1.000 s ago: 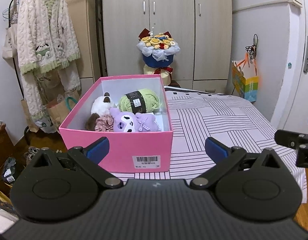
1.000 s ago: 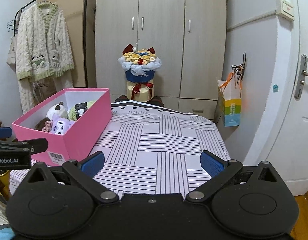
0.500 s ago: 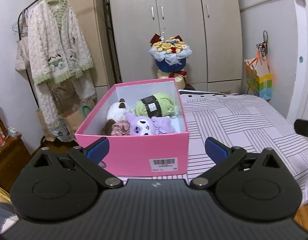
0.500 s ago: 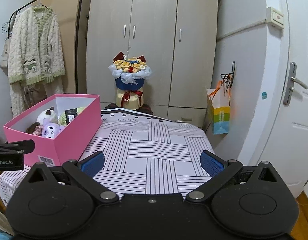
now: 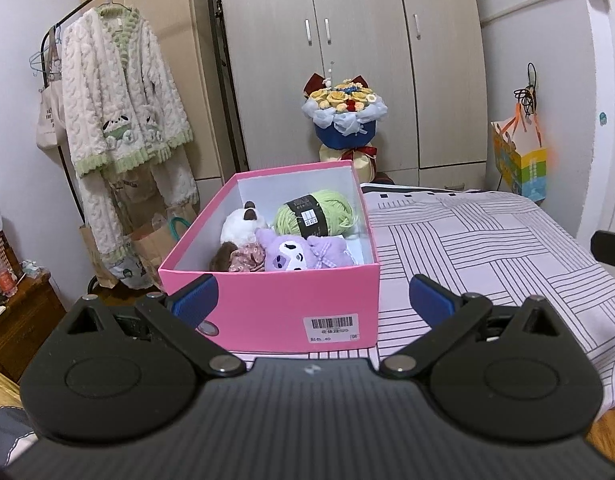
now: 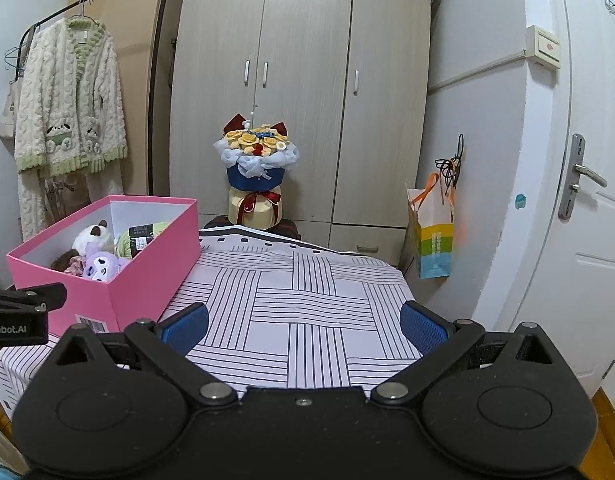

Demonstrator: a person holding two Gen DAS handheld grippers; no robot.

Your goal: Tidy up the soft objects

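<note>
A pink box (image 5: pixel 291 304) stands on the striped bed and shows at the left of the right wrist view (image 6: pixel 147 276). In it lie a green yarn ball (image 5: pixel 317 214), a purple plush (image 5: pixel 295 254), a white panda plush (image 5: pixel 241 226) and a pink floral scrunchie (image 5: pixel 247 258). My left gripper (image 5: pixel 313 300) is open and empty, just in front of the box's near wall. My right gripper (image 6: pixel 303 322) is open and empty, above the striped bedspread (image 6: pixel 307 300), to the right of the box.
A wardrobe (image 6: pixel 299 80) stands behind the bed with a flower bouquet (image 6: pixel 255 168) before it. A fluffy robe (image 5: pixel 123 120) hangs on a rack at the left. A colourful paper bag (image 6: pixel 431 236) hangs by the white door (image 6: pixel 587 200).
Both grippers have drawn back and tilted upward, so the box and bed sit lower and farther in both views. Both stay open and empty.
</note>
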